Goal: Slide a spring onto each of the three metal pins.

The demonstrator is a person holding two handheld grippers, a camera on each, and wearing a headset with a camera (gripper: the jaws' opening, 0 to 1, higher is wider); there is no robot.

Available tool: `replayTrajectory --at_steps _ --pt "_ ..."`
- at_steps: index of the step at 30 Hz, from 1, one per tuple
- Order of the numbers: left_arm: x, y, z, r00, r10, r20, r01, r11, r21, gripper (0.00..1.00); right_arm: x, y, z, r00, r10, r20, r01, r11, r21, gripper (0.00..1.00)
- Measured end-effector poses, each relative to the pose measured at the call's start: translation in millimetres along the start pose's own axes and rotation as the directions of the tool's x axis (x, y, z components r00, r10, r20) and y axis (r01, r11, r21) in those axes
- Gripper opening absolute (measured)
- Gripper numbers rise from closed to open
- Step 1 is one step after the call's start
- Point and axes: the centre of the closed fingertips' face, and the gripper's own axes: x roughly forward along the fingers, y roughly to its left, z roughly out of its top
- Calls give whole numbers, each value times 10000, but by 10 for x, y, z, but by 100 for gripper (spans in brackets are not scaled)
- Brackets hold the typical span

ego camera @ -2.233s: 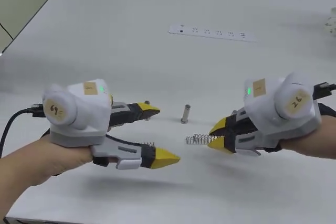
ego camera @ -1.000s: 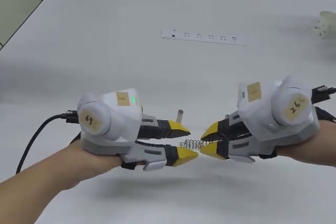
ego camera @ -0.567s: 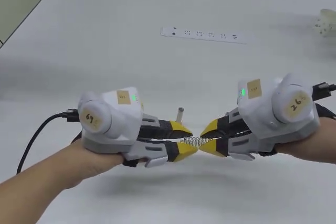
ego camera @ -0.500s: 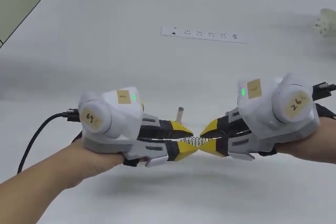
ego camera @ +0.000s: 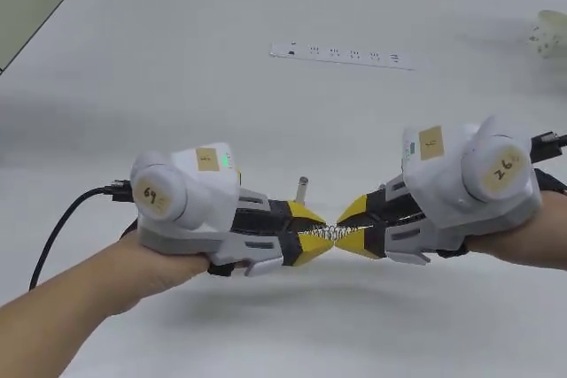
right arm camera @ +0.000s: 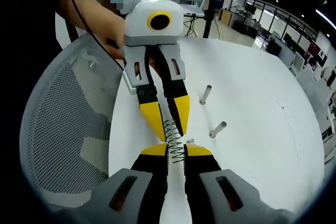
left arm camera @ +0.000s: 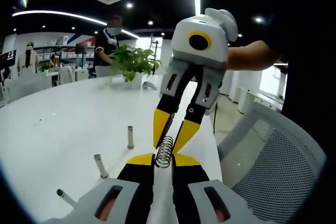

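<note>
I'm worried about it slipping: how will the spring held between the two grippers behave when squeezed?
The spring has thin open coils, so it is probably light and bendy; it may bow or pop free. Being round, it would likely roll on the smooth table.

The left tool (ego camera: 317,236) and right tool (ego camera: 351,226) meet tip to tip on the spring (ego camera: 334,234), so nothing passes between them. Just beyond the tips stands a pin (ego camera: 302,189); behind it the bench (ego camera: 221,104) lies open up to the power strip (ego camera: 345,55), and a mesh chair (left arm camera: 273,156) stands off the near edge
</note>
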Motion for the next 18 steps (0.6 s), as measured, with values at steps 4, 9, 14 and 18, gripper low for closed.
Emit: replayTrajectory --at_steps 4,9,14,18 --pt "0 -14 6 10000 -58 6 58 10000 70 3 -4 1 -5 10000 -21 -36 21 10000 -69 8" --pt "0 -19 10 10000 -72 9 71 9999 102 2 -8 4 -7 10000 -21 -38 21 9999 -117 8" --pt "-5 -23 16 10000 -66 18 66 9999 110 2 -12 8 -3 10000 2 -25 -2 9999 -122 9" --pt "-9 -30 19 9999 -109 12 109 9999 87 2 -12 15 -2 10000 43 0 -43 9999 -131 9"
